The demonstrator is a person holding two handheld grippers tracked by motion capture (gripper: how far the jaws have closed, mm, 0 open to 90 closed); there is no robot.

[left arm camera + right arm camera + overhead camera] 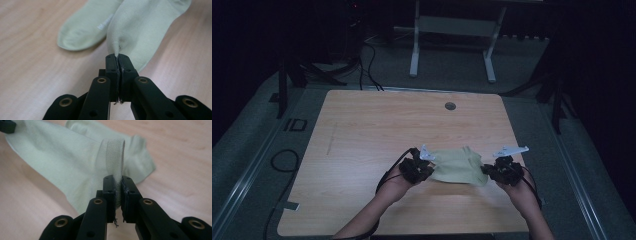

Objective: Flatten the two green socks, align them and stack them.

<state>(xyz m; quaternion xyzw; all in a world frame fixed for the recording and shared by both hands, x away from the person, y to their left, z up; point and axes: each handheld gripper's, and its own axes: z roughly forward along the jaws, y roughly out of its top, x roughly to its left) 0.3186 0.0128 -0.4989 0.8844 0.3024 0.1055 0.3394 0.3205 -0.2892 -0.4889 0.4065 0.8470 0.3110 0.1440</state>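
2 pale green socks (459, 167) lie overlapped; both grippers' jaws pinch the upper sock's ends.

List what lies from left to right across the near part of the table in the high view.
Left gripper shut on one end of the pale green sock → pale green sock stretched between the two → right gripper shut on its other end, all over the wooden table.

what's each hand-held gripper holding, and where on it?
Both grip the upper pale green sock: left hand-held gripper pinches its toe end, right hand-held gripper its ribbed cuff.
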